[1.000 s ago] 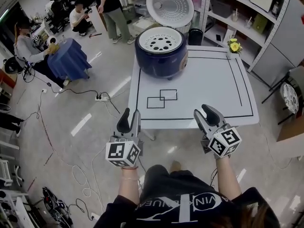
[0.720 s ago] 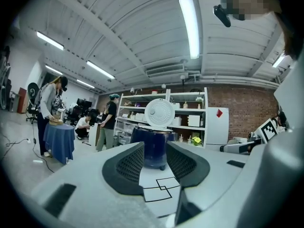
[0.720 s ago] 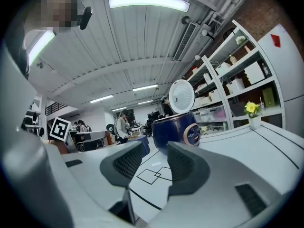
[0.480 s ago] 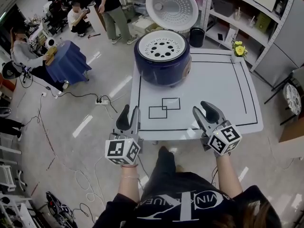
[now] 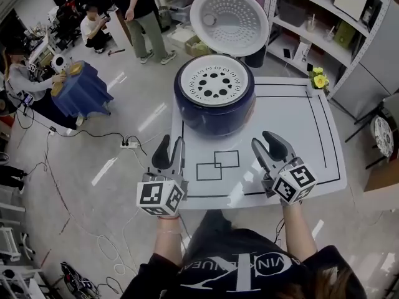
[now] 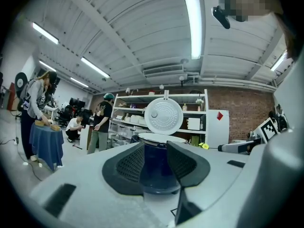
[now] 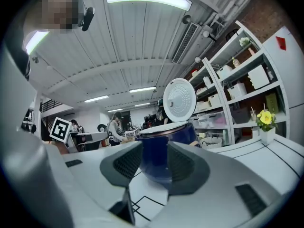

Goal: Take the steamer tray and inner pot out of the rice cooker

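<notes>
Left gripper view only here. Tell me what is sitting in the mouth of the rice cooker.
Observer: A white steamer tray pierced with round holes fills the mouth of the rice cooker.
Operator: Now give me the right gripper's state.
Observer: The right gripper is open with nothing between its jaws. The rice cooker stands ahead of it, and the two are not touching.
</notes>
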The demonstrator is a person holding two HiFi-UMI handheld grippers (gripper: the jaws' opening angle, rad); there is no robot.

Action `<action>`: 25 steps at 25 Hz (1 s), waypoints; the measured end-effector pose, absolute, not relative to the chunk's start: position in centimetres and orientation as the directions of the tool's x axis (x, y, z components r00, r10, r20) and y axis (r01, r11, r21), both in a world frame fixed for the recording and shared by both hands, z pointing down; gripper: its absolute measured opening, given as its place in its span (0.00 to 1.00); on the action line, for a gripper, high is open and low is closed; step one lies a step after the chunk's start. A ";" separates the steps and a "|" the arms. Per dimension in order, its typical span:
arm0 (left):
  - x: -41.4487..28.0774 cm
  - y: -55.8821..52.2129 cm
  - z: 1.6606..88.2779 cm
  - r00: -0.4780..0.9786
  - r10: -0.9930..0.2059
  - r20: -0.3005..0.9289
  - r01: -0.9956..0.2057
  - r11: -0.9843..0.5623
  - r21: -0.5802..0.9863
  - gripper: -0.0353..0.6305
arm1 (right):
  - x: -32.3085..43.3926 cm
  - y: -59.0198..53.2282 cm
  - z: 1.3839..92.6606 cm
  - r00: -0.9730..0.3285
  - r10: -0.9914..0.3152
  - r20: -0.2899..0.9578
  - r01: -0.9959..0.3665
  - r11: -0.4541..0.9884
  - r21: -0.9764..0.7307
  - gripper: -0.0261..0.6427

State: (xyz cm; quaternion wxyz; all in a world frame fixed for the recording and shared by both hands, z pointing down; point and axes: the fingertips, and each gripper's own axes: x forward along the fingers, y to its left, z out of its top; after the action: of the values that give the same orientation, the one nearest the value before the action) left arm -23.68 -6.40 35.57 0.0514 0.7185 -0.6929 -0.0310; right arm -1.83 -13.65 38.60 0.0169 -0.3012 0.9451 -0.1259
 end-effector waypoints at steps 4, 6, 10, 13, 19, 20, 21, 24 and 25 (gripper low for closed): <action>-24.9 -9.2 35.4 0.056 -0.998 0.027 -0.991 -0.052 0.125 0.24 | -3.4 -16.1 38.0 -0.805 -0.592 0.042 -0.583 0.775 -0.246 0.26; -25.5 -10.6 34.8 0.066 -0.998 0.013 -0.989 -0.064 0.132 0.24 | -3.9 -17.2 37.6 -0.796 -0.603 0.039 -0.593 0.767 -0.245 0.26; -26.0 -13.2 33.7 0.088 -0.996 -0.017 -0.986 -0.090 0.142 0.24 | -4.5 -19.5 36.7 -0.780 -0.624 0.032 -0.613 0.754 -0.238 0.26; -26.2 -14.9 33.2 0.104 -0.994 -0.016 -0.985 -0.105 0.136 0.24 | -5.0 -21.1 36.3 -0.770 -0.637 0.040 -0.627 0.744 -0.231 0.26; -26.9 -17.8 32.9 0.133 -0.991 0.002 -0.984 -0.131 0.123 0.26 | -6.6 -23.5 35.9 -0.756 -0.651 0.071 -0.651 0.734 -0.194 0.26; -27.0 -18.2 32.9 0.138 -0.990 0.003 -0.983 -0.137 0.121 0.26 | -6.9 -24.0 35.9 -0.753 -0.654 0.075 -0.655 0.732 -0.188 0.26; -27.1 -18.7 32.9 0.143 -0.990 0.005 -0.983 -0.141 0.118 0.26 | -7.1 -24.4 35.8 -0.748 -0.659 0.080 -0.661 0.728 -0.183 0.26; -27.3 -20.0 33.1 0.157 -0.987 0.021 -0.983 -0.154 0.100 0.26 | -7.5 -26.1 35.8 -0.728 -0.677 0.109 -0.685 0.711 -0.157 0.26; -27.3 -20.4 33.1 0.160 -0.987 0.027 -0.983 -0.157 0.093 0.26 | -7.6 -26.8 35.9 -0.720 -0.682 0.128 -0.694 0.706 -0.141 0.26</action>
State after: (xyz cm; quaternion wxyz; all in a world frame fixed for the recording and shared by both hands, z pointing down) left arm -27.31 -20.44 33.09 0.0440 0.7605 -0.6476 -0.0198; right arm -7.60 -26.80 35.88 -0.0331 -0.3724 0.9231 -0.0897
